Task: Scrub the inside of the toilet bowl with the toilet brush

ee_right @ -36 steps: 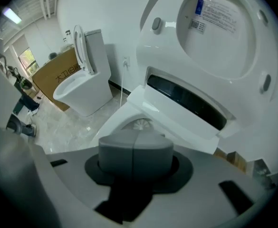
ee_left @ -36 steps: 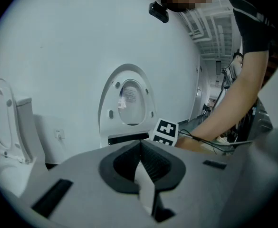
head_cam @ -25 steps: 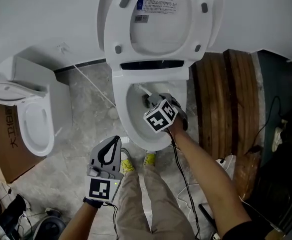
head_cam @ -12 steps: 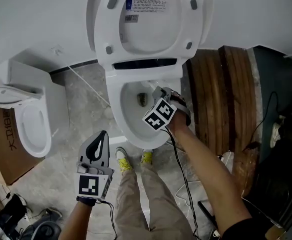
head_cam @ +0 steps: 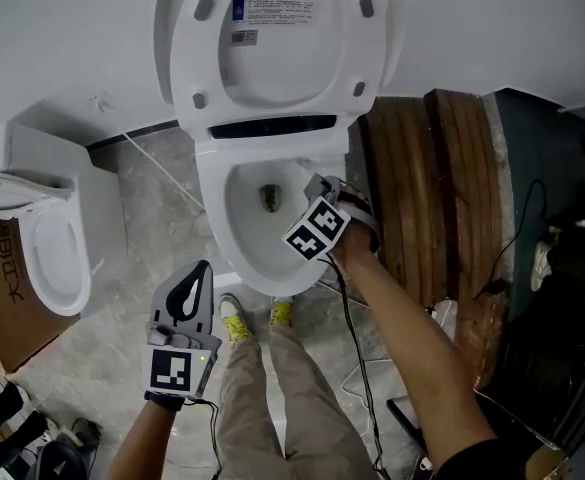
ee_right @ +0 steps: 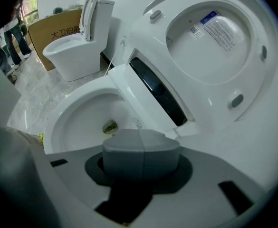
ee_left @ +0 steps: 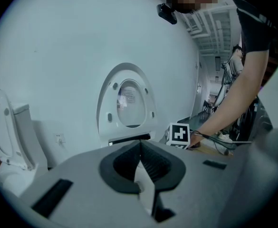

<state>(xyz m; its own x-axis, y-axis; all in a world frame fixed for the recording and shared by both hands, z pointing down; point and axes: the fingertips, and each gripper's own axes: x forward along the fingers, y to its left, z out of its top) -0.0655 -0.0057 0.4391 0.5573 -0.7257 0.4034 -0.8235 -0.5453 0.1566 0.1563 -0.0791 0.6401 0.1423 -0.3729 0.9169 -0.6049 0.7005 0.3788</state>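
Above the toilet bowl's (head_cam: 234, 240) right rim, the right tongs (head_cam: 317, 185) hover closed on nothing visible, while the left tongs (head_cam: 202, 271), also closed, hang clear.

The right tongs (head_cam: 319, 186) drift from over the middle of the toilet bowl (head_cam: 234, 230) toward its 3 o'clock rim, and the whole toilet sits further toward 9 o'clock in the head view.

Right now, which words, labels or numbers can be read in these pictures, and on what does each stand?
"大江", with further characters too blurred to read: cardboard box.
Sticker under the raised toilet lid: print too small to read.
Right marker cube and left marker cube: patterns only, no words.
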